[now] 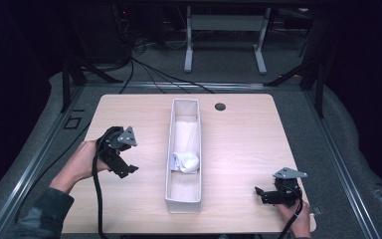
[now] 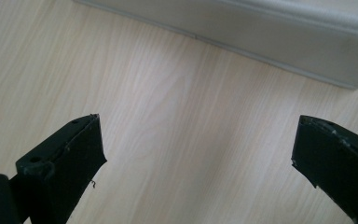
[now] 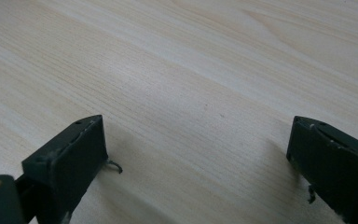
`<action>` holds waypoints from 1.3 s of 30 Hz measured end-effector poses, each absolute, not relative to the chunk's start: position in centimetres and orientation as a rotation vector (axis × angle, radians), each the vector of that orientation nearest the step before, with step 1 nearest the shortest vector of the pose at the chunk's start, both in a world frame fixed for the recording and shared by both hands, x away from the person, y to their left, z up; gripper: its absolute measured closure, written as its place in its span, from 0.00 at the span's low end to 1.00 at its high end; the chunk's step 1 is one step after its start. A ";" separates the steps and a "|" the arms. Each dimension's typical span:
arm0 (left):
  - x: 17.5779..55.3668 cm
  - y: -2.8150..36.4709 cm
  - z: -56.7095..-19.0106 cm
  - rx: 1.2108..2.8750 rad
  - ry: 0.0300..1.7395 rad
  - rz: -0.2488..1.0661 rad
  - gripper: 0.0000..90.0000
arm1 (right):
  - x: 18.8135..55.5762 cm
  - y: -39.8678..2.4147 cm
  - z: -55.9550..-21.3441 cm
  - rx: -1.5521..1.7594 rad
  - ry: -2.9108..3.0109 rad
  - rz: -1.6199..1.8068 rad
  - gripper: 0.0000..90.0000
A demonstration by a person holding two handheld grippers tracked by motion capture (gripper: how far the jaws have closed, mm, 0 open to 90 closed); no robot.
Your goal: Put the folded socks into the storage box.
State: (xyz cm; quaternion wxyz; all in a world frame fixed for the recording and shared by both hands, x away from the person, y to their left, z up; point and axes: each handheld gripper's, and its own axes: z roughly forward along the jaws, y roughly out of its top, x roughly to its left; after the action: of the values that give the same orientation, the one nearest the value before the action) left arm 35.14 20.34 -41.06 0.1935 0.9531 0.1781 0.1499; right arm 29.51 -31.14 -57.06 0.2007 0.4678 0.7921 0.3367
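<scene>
Both grippers released: left gripper [image 1: 122, 158] beside the long bin [image 1: 183, 201], right gripper [image 1: 273, 193] low over the desk [image 1: 238, 144]. White cloth [image 1: 185, 160] sits inside; a careless reach could shove that light bin sideways.

On the pale wooden worktop [image 1: 238, 134] we see a long, narrow white box [image 1: 184, 201] lying lengthwise at the middle, with white cloth [image 1: 185, 160] bundled inside it. Our left hand [image 1: 82, 162] holds the left tool [image 1: 126, 171] just left of the box, raised and tilted. Our right tool [image 1: 262, 193] sits near the worktop's front right corner, well apart from the box.
</scene>
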 end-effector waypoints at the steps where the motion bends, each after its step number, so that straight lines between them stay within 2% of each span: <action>1: 34.9 20.9 -41.6 2.669 0.509 0.425 0.02 | 29.5 -31.1 -57.1 1.309 2.214 0.942 0.05; 14: 33.5 24.1 -47.1 2.641 0.625 0.377 0.00 | 29.5 -31.1 -57.1 1.308 2.213 0.941 0.05; 32: 32.6 27.3 -55.1 2.480 0.810 0.290 0.00 | 29.5 -31.1 -57.1 1.308 2.214 0.943 0.05; 39: 32.4 28.1 -56.3 2.374 0.845 0.288 0.00 | 29.5 -31.1 -57.1 1.310 2.214 0.943 0.05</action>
State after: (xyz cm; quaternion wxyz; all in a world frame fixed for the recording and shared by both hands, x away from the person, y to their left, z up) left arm 32.43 28.09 -56.27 0.2979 0.8934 0.3182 0.1084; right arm 29.51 -31.14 -57.07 0.1995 0.4684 0.7919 0.3373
